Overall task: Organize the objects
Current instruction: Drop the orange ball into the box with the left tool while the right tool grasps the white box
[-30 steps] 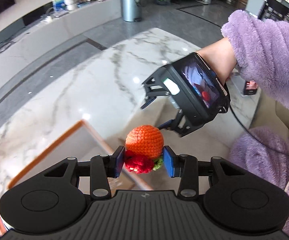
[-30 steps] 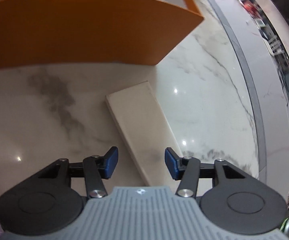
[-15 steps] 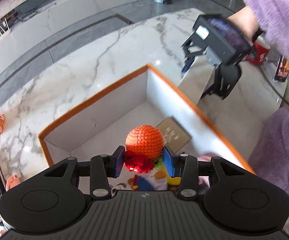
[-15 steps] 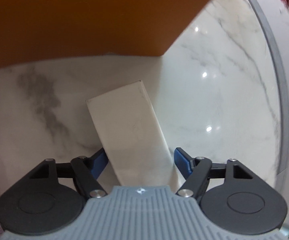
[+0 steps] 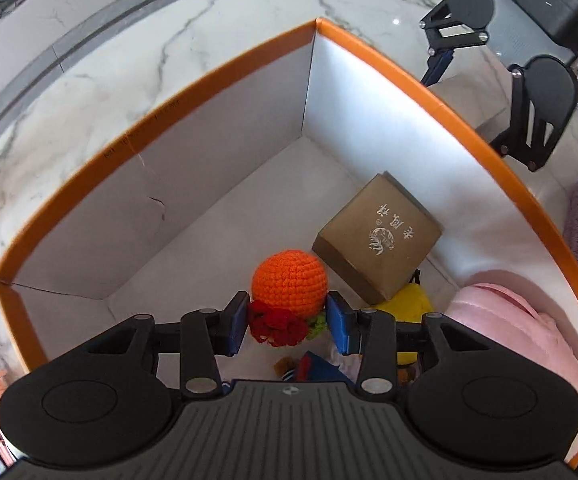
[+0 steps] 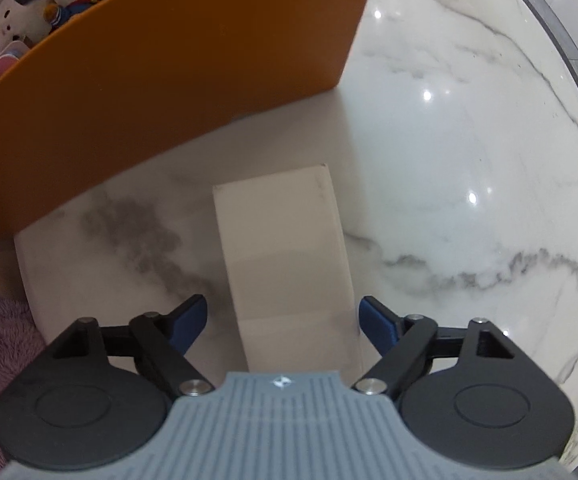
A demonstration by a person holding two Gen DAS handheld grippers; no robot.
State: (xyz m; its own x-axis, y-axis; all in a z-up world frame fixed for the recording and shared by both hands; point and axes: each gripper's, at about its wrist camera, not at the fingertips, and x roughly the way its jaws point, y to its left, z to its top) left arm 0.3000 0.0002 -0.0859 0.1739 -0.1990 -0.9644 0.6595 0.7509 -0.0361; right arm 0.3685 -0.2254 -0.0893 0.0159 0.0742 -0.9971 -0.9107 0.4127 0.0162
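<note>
**marble_fan:** White marble tabletop (image 6: 469, 128) with grey veins, glossy enough to throw the ceiling lights back. The orange box (image 5: 429, 92) with white inside walls sits on it. What changed in the last second?

**grip_nerd:** Quite a bit. A second ago the left gripper (image 5: 287, 318) was out over open marble with the crochet orange toy (image 5: 289, 278); now it's well down inside the box, with the walls rising all around the view. Its fingers are still clamped on the toy's red and green base, the orange ball poking out past the tips. So that item is basically at its drop spot, I'd say, just not let go yet.

**marble_fan:** And what's under it?

**grip_nerd:** A brown box (image 5: 377, 236) with light lettering just beside it, a yellow plush (image 5: 409, 304), something pink (image 5: 517, 320) along the right wall.

**marble_fan:** The other hand?

**grip_nerd:** The right gripper (image 6: 281, 316) has closed in on the white flat box (image 6: 285, 256) lying on the marble just outside the orange wall. A second ago the box sat skewed out ahead of the tips; now it runs straight between the fingers, which are spread wide, one each side with small gaps, not squeezing. Next pickup, I'd guess.
</note>
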